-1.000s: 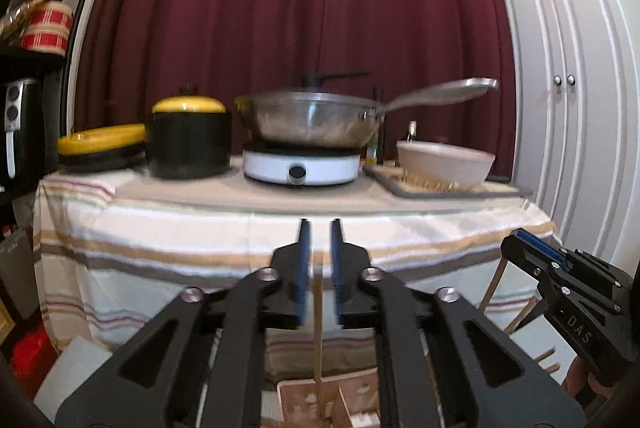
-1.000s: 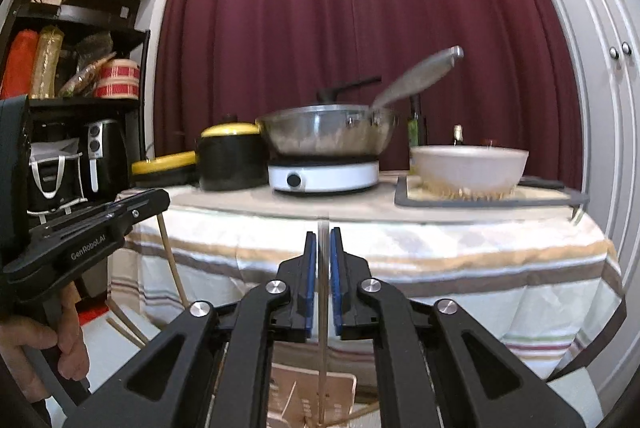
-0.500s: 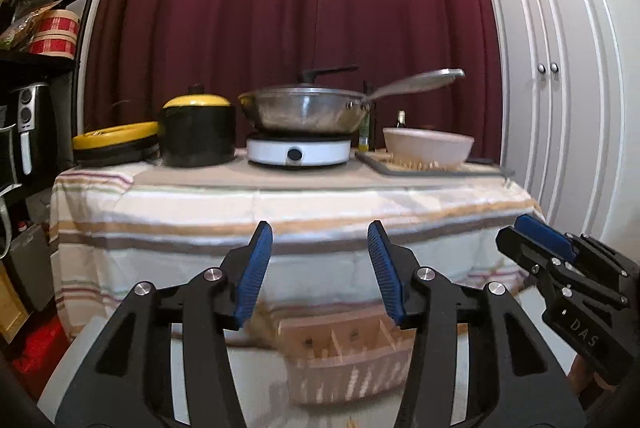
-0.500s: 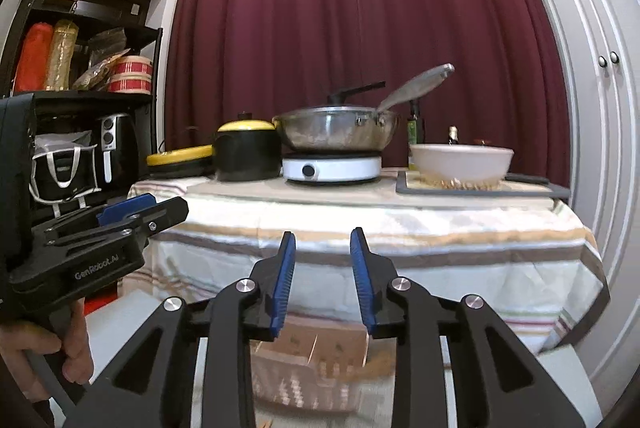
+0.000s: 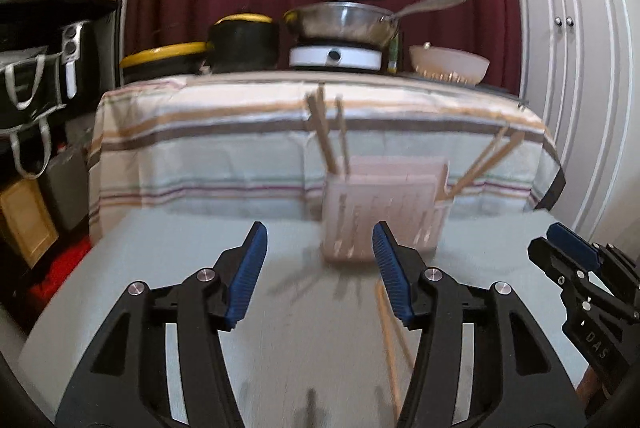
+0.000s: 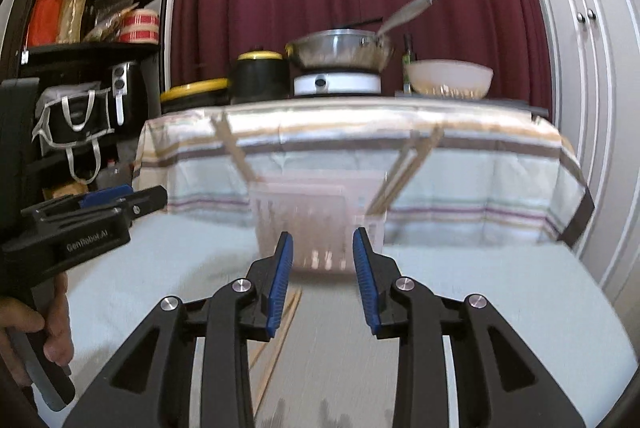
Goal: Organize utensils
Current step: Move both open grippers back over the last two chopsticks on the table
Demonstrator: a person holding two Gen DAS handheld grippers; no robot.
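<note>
Two grippers hang over a pale grey desk [image 5: 168, 252], both empty. The left gripper [image 5: 318, 270] has its blue-padded jaws spread wide; the right gripper [image 6: 322, 278] has its jaws apart too, though less so.

Ahead of them on the desk stands one pale slotted utensil holder [image 5: 384, 216], blurred in both views. Chopsticks stick up out of it in two bunches: at the holder's left end, about three wooden chopsticks [image 5: 326, 131] lean up and left; at its right end, two more chopsticks [image 5: 490, 159] lean out to the right. The blur keeps me from being sure of the left count.

On the desk in front of the holder lie loose chopsticks [image 5: 390, 340], two as far as I can make out, running towards the cameras just beside the left gripper's right jaw. In the right wrist view the same loose chopsticks show under that gripper's left jaw.

Behind stands a second desk under a striped cloth [image 6: 360, 155], carrying one steel pan [image 6: 340, 53] on one white hotplate [image 6: 336, 83], one black pot with a yellow lid [image 6: 260, 75] and one pale bowl [image 6: 448, 77].
</note>
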